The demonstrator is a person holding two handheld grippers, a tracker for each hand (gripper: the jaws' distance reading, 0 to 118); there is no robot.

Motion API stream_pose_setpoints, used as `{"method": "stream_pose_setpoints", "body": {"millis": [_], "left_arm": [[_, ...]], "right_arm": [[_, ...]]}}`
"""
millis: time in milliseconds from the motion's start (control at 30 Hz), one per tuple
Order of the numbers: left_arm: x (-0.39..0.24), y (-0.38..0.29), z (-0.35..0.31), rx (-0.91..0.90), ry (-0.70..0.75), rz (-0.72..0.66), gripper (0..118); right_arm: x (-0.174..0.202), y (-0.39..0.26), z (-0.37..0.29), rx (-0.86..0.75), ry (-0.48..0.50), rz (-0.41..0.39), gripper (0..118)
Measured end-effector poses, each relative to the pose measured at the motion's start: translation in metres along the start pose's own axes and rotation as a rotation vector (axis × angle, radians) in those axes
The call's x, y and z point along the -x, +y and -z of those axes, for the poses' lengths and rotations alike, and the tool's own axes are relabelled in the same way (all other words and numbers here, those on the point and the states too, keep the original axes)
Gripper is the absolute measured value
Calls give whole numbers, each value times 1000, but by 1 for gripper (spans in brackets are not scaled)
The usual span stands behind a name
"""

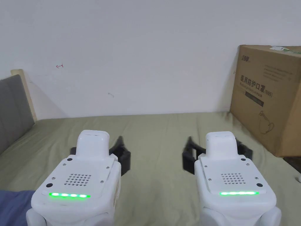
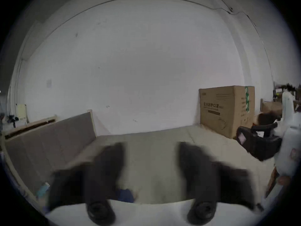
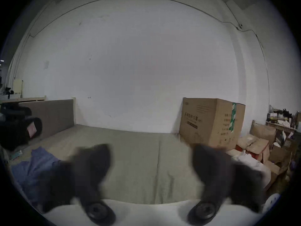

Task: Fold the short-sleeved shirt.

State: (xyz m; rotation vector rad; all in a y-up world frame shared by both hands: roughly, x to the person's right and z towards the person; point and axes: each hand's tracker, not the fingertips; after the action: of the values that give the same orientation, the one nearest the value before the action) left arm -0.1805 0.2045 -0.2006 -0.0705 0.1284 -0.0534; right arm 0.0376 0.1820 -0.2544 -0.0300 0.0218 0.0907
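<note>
Reaching for the cloth is the step in hand, as I judge it, since neither claw holds anything yet. The left gripper point(image 2: 151, 149) has its jaws wide apart over bare bedding, and the right gripper point(image 3: 151, 151) is likewise spread, with nothing between its jaws. The short-sleeved shirt point(image 3: 35, 167), a crumpled blue heap, lies on the olive bed sheet point(image 1: 152, 176) low and to the left of the right claw, and below and behind the left claw's jaws, where a blue scrap peeps out by the near jaw; in the head view a blue corner sits at the lower left edge. Both claws point toward the wall, past the garment, so a good approach would turn them down and to the left before closing. The heap is too blurred to show collar or hem, so the first pinch should probably take a raised outer fold, lift gently, and let the cloth hang so its shape shows. The cardboard box point(image 1: 269, 97) stands well off to the right of the right claw and should not interfere.
</note>
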Motion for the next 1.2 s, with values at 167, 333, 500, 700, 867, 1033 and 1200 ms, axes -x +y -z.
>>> {"method": "stream_pose_setpoints", "body": {"millis": [167,333,500,700,867,1033,1200], "left_arm": [[8,-3,6,21,33,-66,0],[10,2,8,29,27,-58,0],[20,7,2,19,64,-62,0],[74,13,-29,18,220,-72,0],[133,11,-73,32,404,-74,0],[178,-2,-104,97,522,-101,0],[207,-26,-98,210,574,-136,0]], "right_arm": [[-2,-7,8,46,-9,11,0],[-8,-5,7,53,7,18,0],[2,7,5,52,68,36,0],[61,23,4,41,276,62,0],[133,27,-5,61,484,53,0],[194,21,-19,110,653,22,0],[225,9,-25,145,715,-10,0]]}}
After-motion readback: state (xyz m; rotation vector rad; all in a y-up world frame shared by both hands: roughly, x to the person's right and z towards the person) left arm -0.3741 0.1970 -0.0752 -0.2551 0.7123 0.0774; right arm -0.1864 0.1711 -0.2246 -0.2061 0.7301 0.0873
